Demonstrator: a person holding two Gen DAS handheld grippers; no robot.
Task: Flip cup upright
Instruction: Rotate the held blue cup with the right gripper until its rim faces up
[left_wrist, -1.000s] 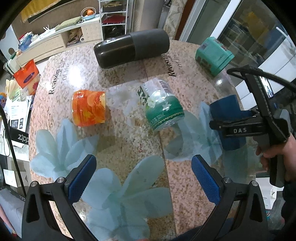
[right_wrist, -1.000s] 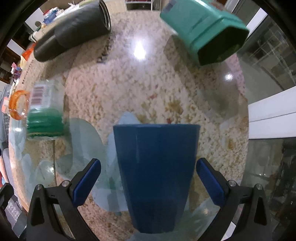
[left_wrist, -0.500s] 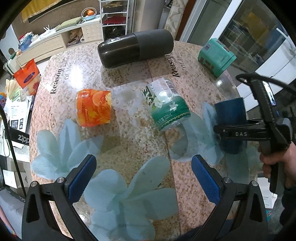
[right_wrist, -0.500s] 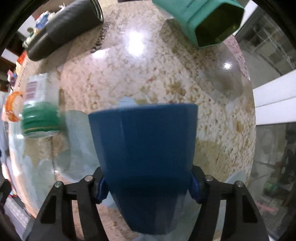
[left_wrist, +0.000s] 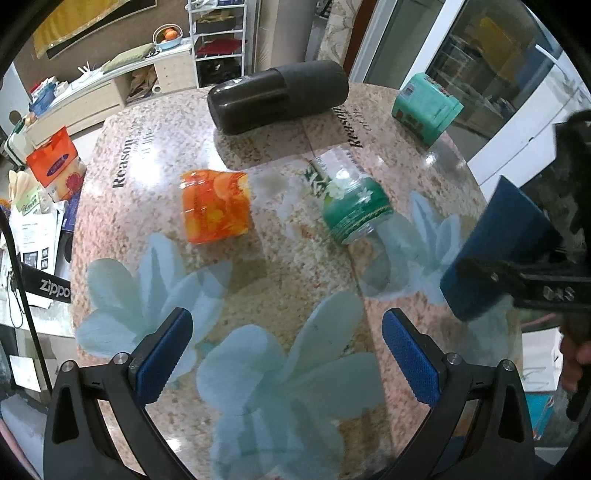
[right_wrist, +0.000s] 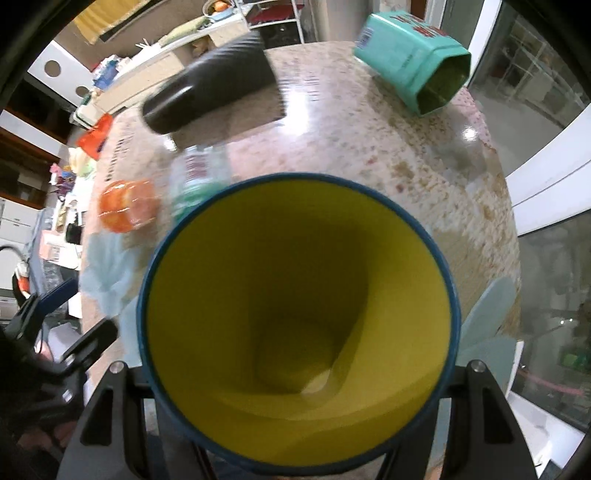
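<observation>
The right tongs grip the blue cup, tilted above the table's right edge. The left tongs gape open, holding nothing

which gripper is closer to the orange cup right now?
Left. The left gripper hangs open over the table's near edge, with the orange cup lying just beyond it. The right gripper is off at the table's right edge, shut on the blue cup.
</observation>
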